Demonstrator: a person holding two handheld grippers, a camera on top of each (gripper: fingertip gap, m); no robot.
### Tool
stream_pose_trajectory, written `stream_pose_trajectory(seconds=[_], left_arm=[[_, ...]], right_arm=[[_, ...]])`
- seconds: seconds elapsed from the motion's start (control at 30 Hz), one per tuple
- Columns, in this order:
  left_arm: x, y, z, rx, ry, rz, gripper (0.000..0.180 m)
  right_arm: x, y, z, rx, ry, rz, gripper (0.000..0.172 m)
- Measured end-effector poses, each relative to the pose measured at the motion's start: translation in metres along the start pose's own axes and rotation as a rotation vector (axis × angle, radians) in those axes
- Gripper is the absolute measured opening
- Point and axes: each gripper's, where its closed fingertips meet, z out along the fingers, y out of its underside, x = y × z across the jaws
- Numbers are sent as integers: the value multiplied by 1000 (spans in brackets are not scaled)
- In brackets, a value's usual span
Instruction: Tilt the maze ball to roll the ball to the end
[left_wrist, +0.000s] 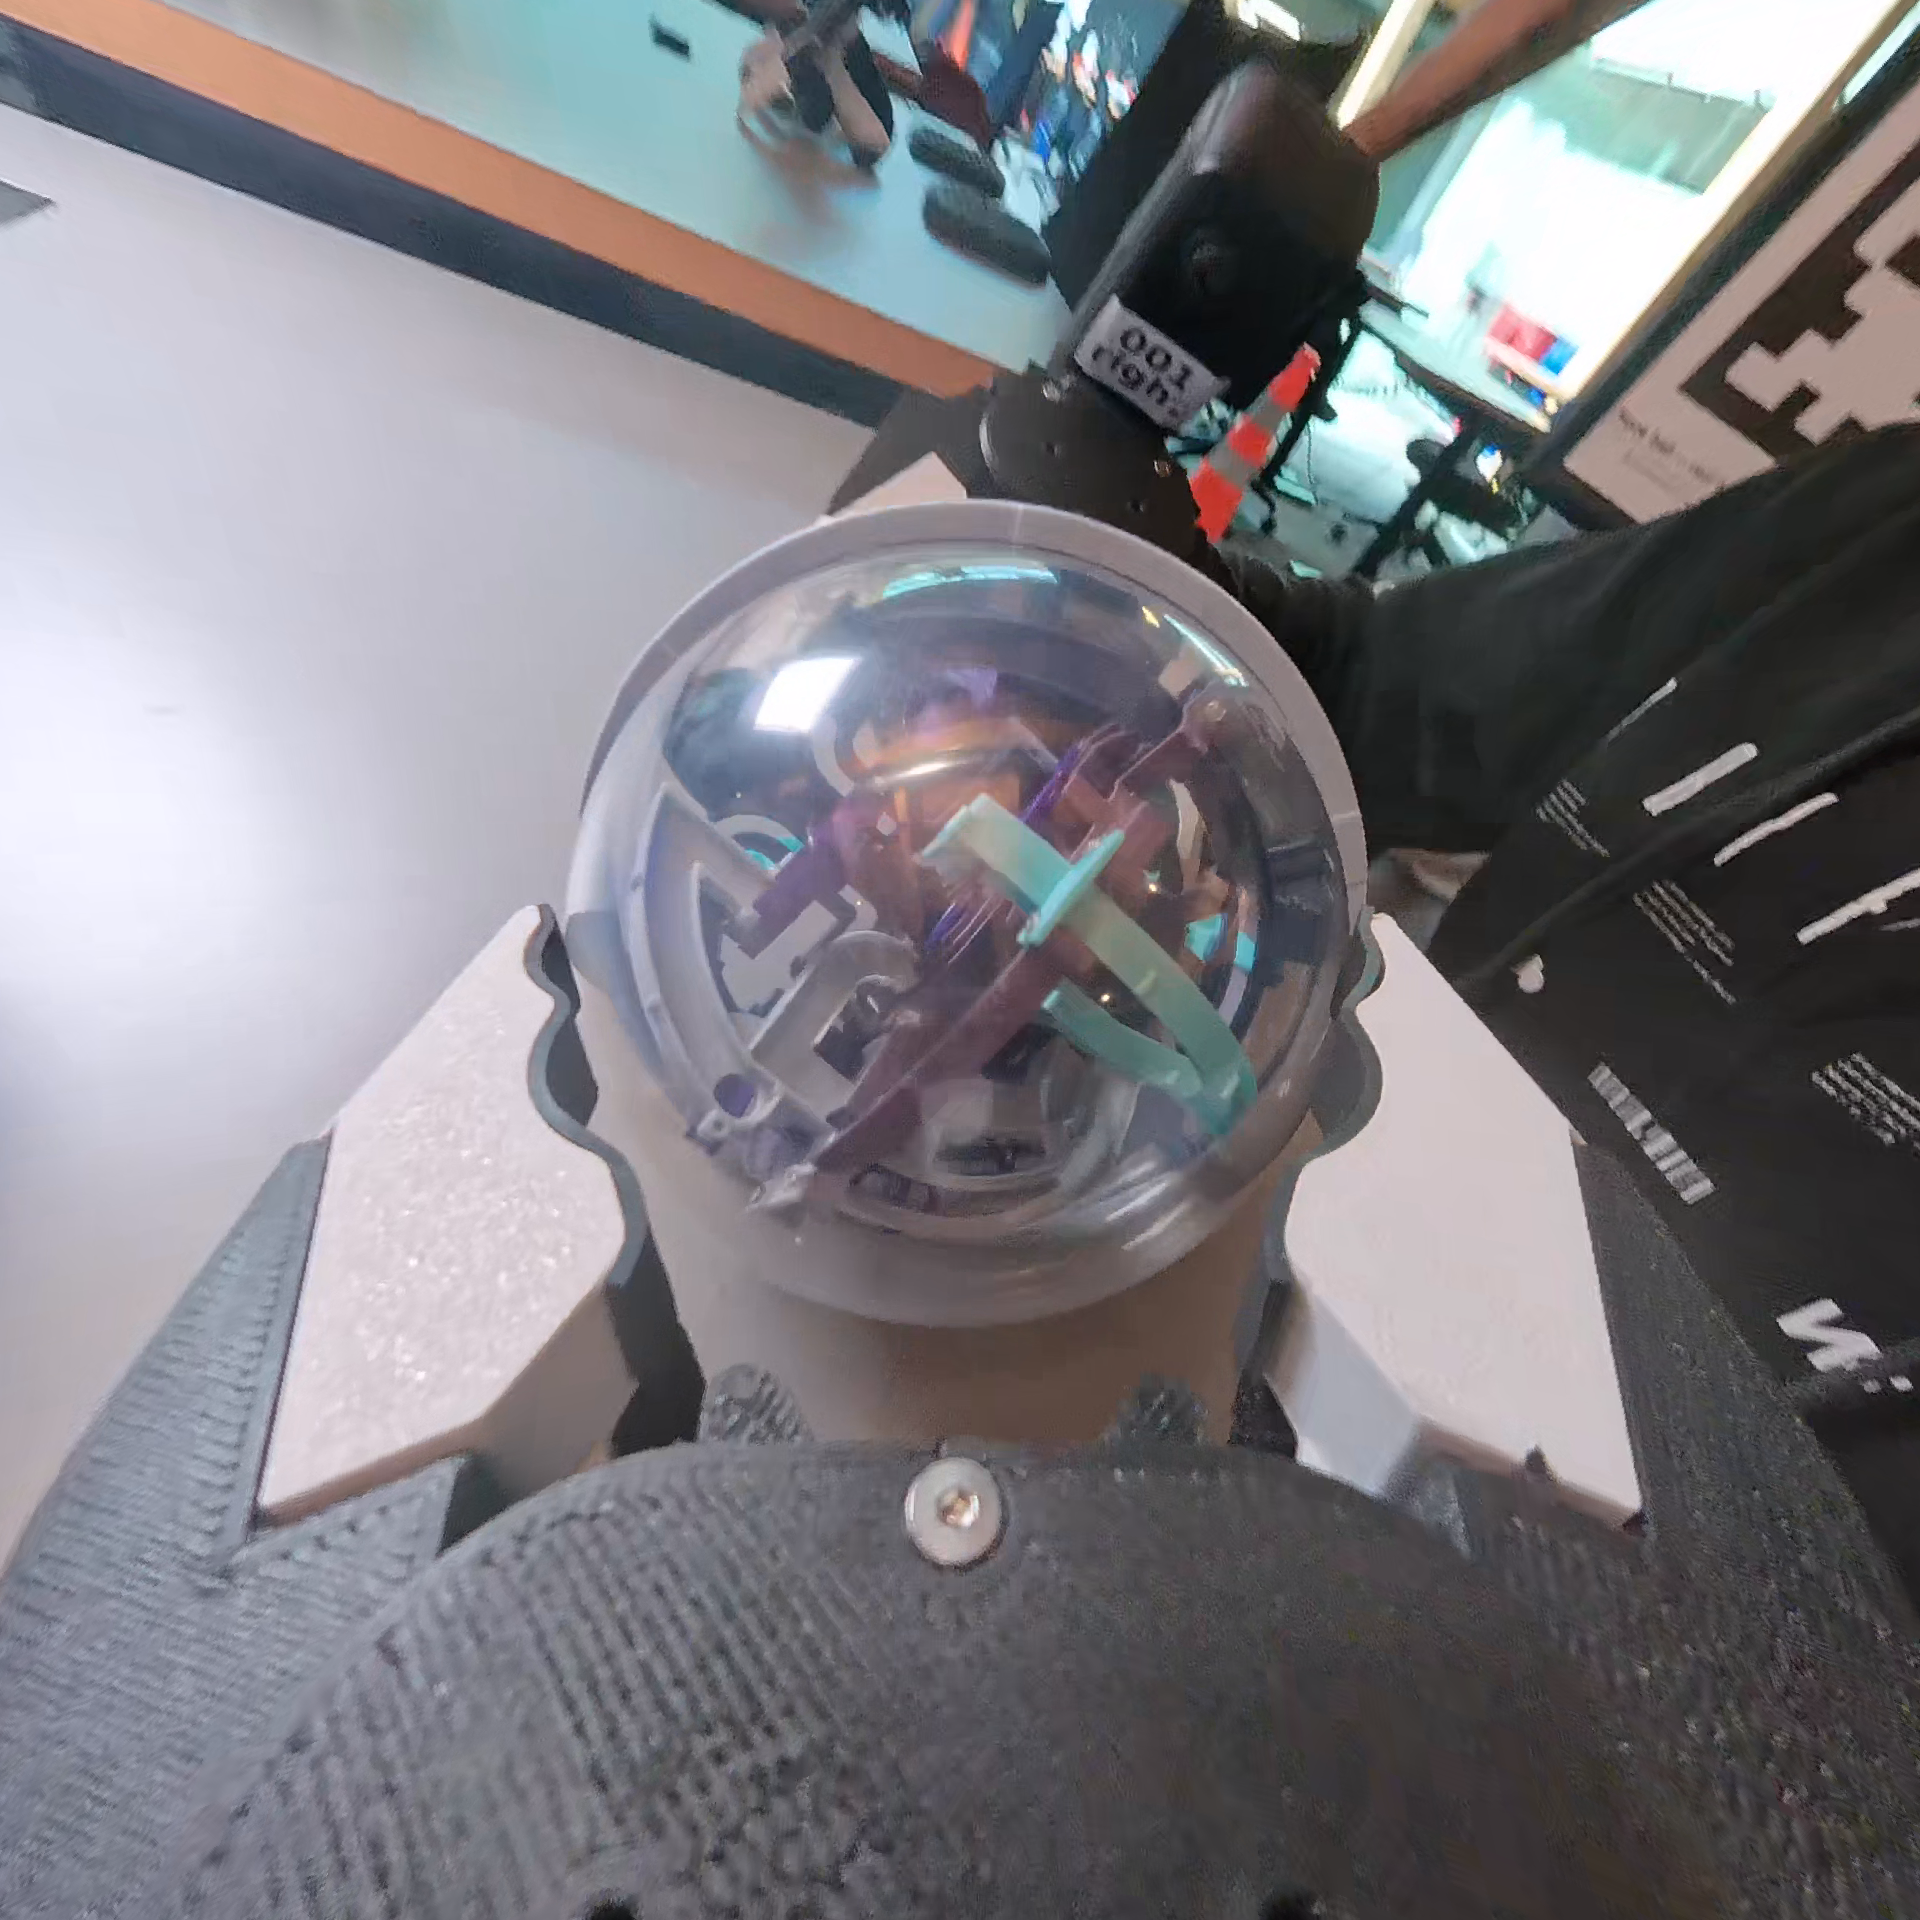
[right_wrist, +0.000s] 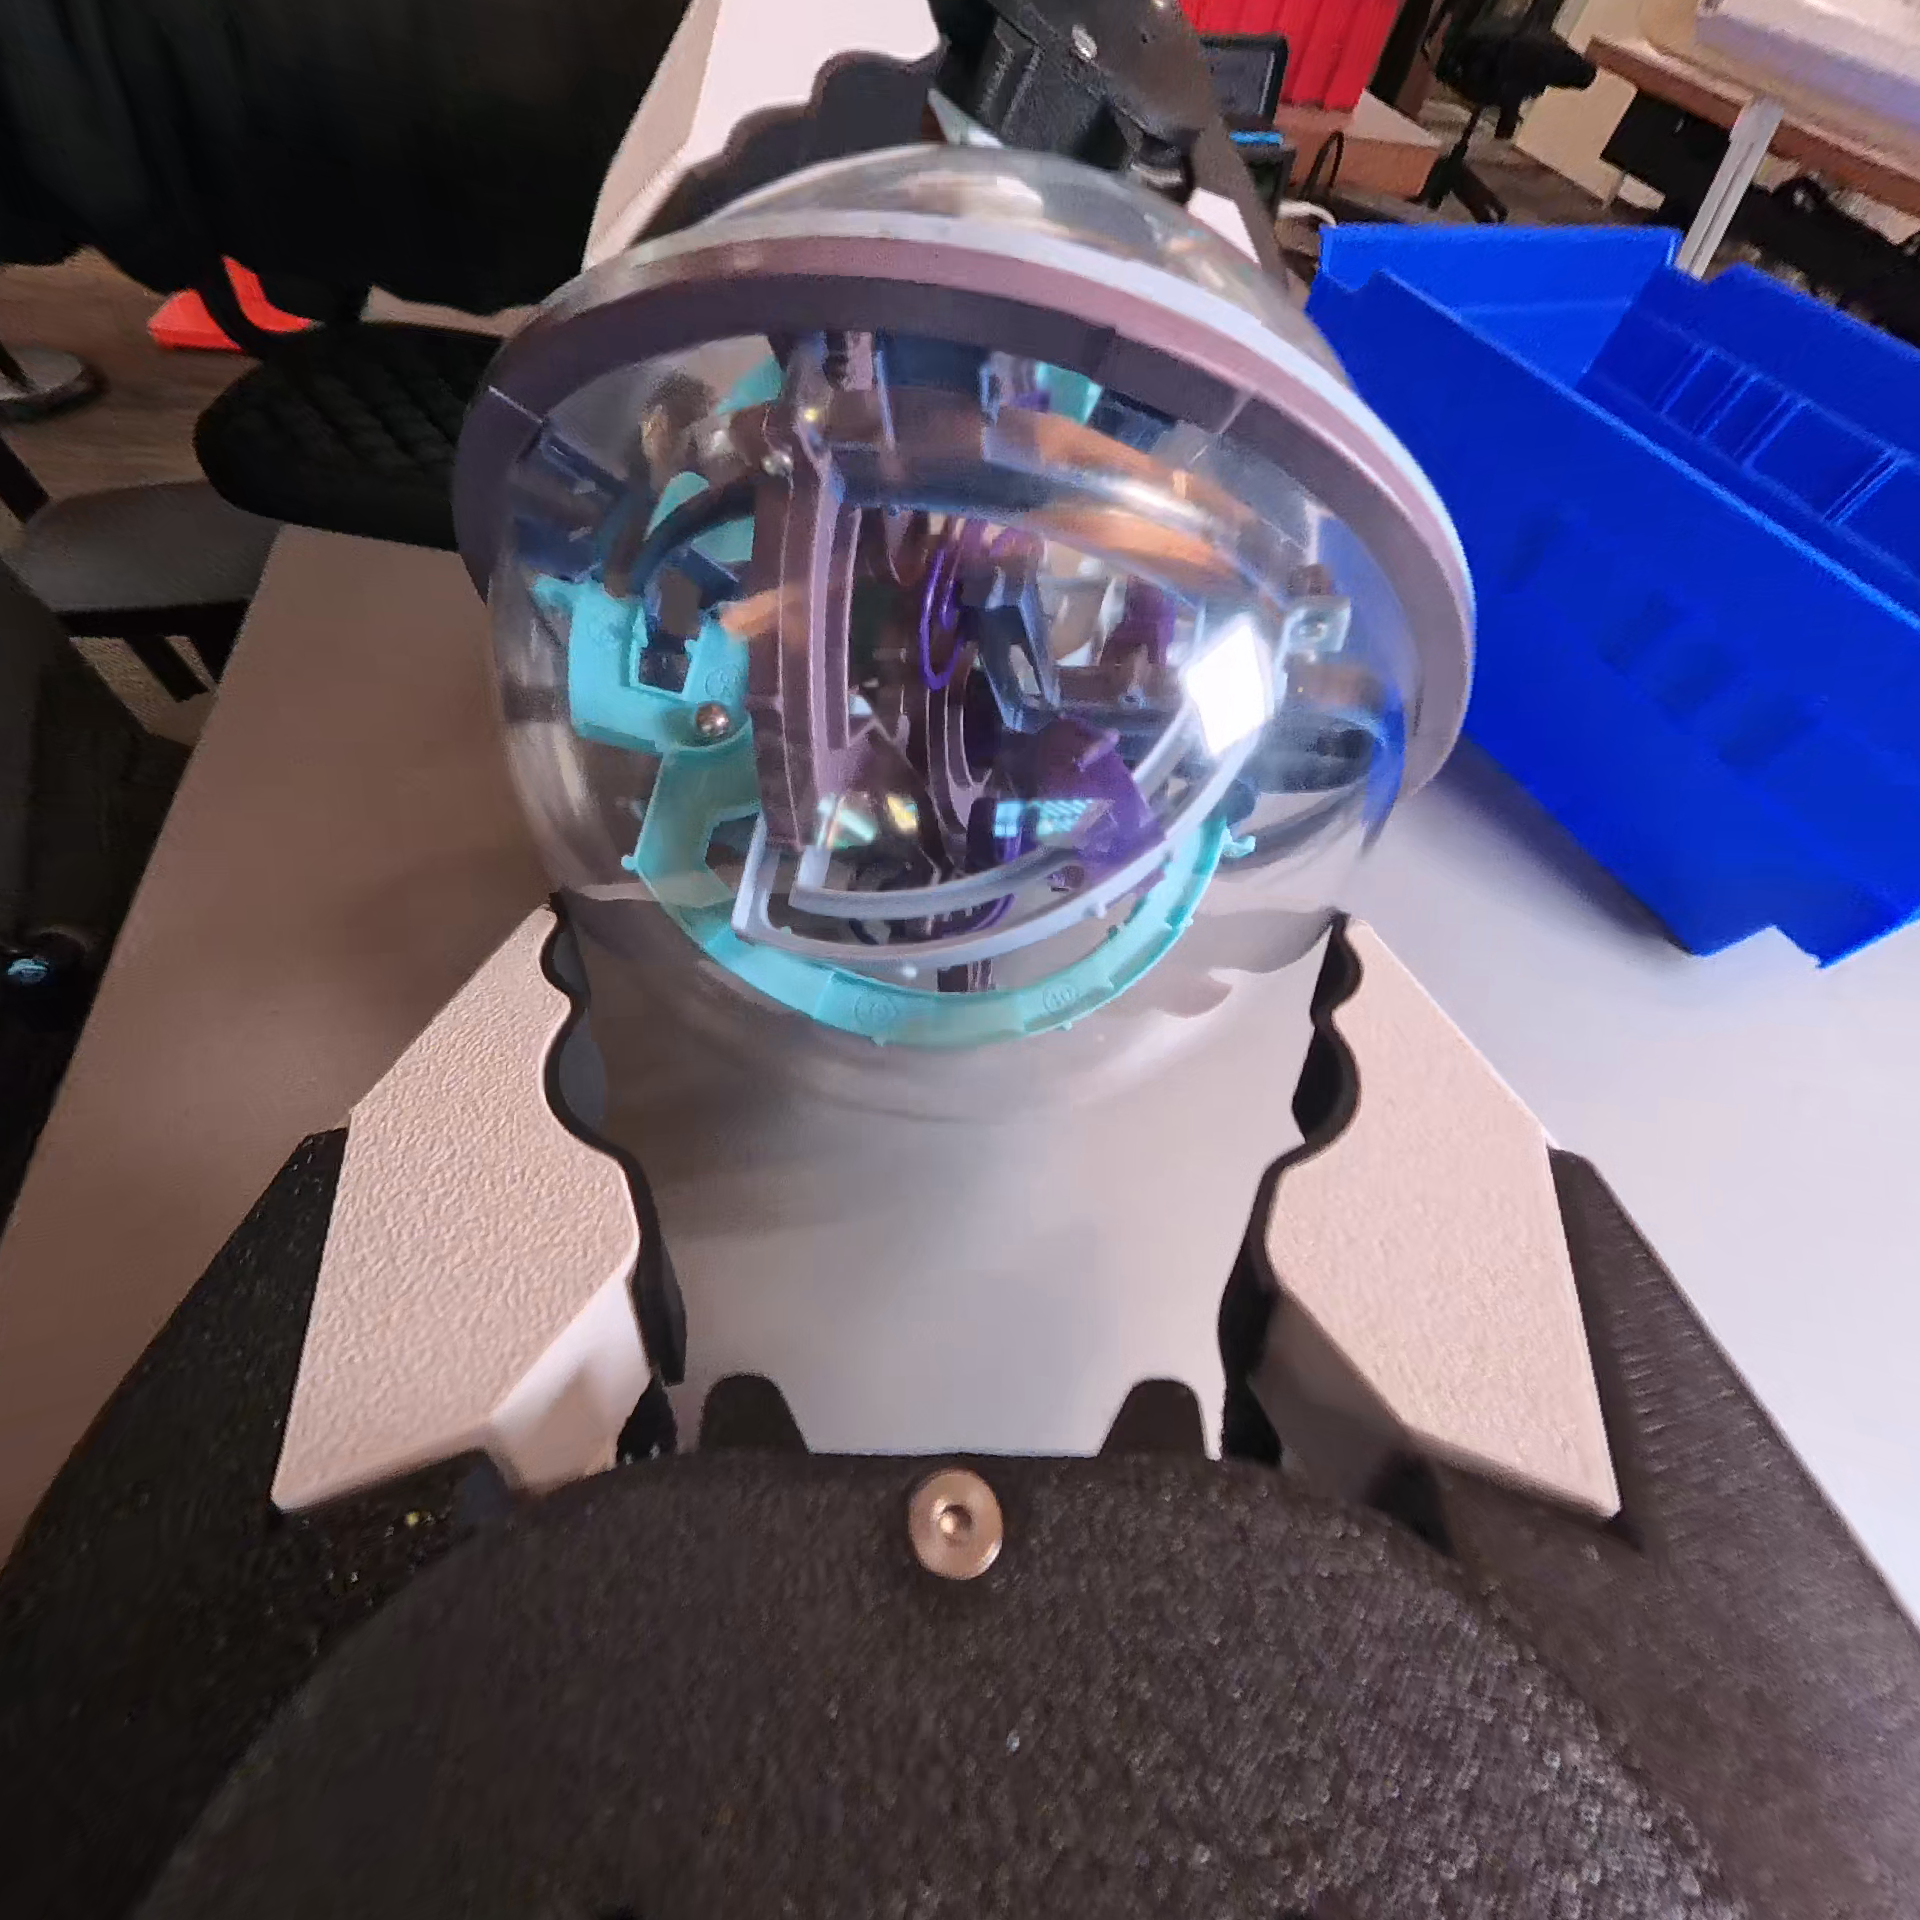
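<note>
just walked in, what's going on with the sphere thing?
A person is holding a clear maze ball between two hand-held grippers, one from each side, raised above a white table. The left hand-held gripper and the right hand-held gripper each have their fingers spread wide around the globe. Inside, a small steel ball sits on a teal track section, so the run is under way. A blue bin sits on the table off to the side.

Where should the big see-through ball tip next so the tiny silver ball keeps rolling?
Probably a gentle tilt along the teal track. The little silver ball sits on it at a bend, inside the maze ball held between both grippers, so a hard tip might knock it off.
</note>
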Motion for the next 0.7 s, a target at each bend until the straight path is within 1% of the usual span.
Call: stream_pose_trajectory(seconds=[0.07,0.13,0.2,0.33,0.57,0.7], left_arm=[[-3,0,-5,65,-33,-8,139],[-2,6,-9,113,-35,-19,142],[0,10,-12,158,-10,-42,146],[0,14,-23,237,45,-70,147],[0,24,-40,261,130,-129,146],[-1,31,-49,219,141,-147,143]], right_arm=[[1,2,3,-10,1,19,132],[0,0,6,-7,-16,42,131],[-3,-6,10,-1,-34,62,131],[-4,-20,17,21,-31,85,133],[-5,-40,28,86,-30,133,135],[-3,-47,34,107,-33,140,134]])
